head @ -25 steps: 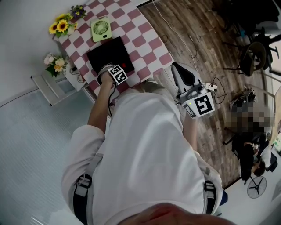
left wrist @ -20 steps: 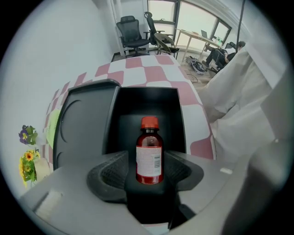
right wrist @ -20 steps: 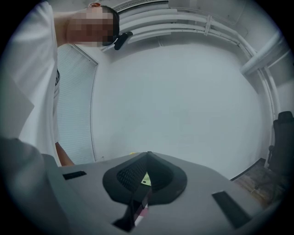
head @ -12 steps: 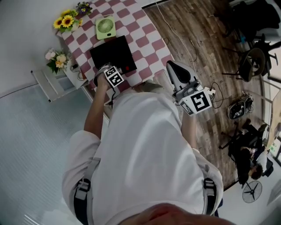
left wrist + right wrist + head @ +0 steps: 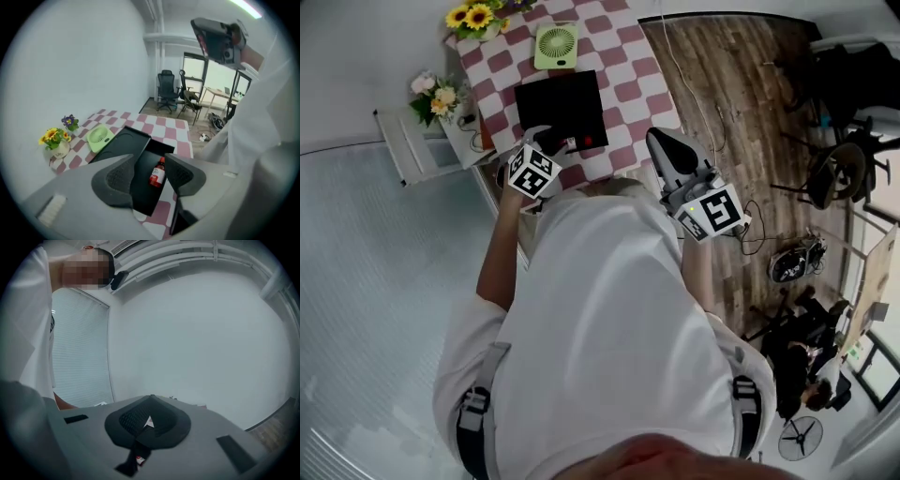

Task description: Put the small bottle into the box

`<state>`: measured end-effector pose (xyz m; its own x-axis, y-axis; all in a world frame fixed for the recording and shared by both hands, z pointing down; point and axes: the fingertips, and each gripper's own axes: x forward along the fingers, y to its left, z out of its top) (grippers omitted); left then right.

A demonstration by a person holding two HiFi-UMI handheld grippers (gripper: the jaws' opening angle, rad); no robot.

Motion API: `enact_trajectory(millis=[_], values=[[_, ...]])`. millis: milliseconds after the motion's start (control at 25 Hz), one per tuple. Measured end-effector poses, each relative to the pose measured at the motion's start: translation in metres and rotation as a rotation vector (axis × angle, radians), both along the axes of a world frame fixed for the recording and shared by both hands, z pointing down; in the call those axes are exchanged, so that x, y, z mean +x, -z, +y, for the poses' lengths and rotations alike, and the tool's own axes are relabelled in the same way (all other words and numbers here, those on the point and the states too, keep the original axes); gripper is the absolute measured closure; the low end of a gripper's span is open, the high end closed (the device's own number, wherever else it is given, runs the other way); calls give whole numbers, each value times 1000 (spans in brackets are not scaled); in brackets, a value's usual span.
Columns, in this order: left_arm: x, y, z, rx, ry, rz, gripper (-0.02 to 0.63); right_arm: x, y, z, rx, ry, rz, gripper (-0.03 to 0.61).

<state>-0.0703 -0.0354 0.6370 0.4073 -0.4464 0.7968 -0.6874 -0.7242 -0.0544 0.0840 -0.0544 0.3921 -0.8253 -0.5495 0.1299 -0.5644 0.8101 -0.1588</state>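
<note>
The small red-capped bottle (image 5: pixel 157 173) lies on its side inside the open black box (image 5: pixel 143 199), which sits on the checkered table (image 5: pixel 628 94). My left gripper (image 5: pixel 149 161) hangs above the box's near edge. Its jaws are closing with nothing pressed between the pads; the bottle shows through the gap, well below. In the head view the left gripper (image 5: pixel 546 141) is at the near left corner of the box (image 5: pixel 562 108). My right gripper (image 5: pixel 658 142) is raised beside the person's chest, shut and empty, and in its own view my right gripper (image 5: pixel 149 420) faces a bare wall.
A green fan (image 5: pixel 556 45) and a vase of sunflowers (image 5: pixel 473 16) stand at the table's far end. A second flower bunch (image 5: pixel 436 94) and a white shelf (image 5: pixel 403 141) are left of the table. Wood floor with cables and office chairs (image 5: pixel 166 89) lies to the right.
The left gripper has risen and drawn back from over the box toward its near left corner. The right gripper stays raised and shut. The head camera has shifted.
</note>
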Motion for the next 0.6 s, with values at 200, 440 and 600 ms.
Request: enact_trajectory(millis=[200, 440, 600], values=[[-18, 75, 5, 153, 169, 135, 407, -36, 0, 1, 11, 123, -5, 577], [-41, 145, 15, 313, 351, 246, 400, -70, 1, 1, 10, 230, -14, 577], [-56, 172, 25, 394, 423, 271, 406, -92, 4, 0, 19, 293, -21, 577]])
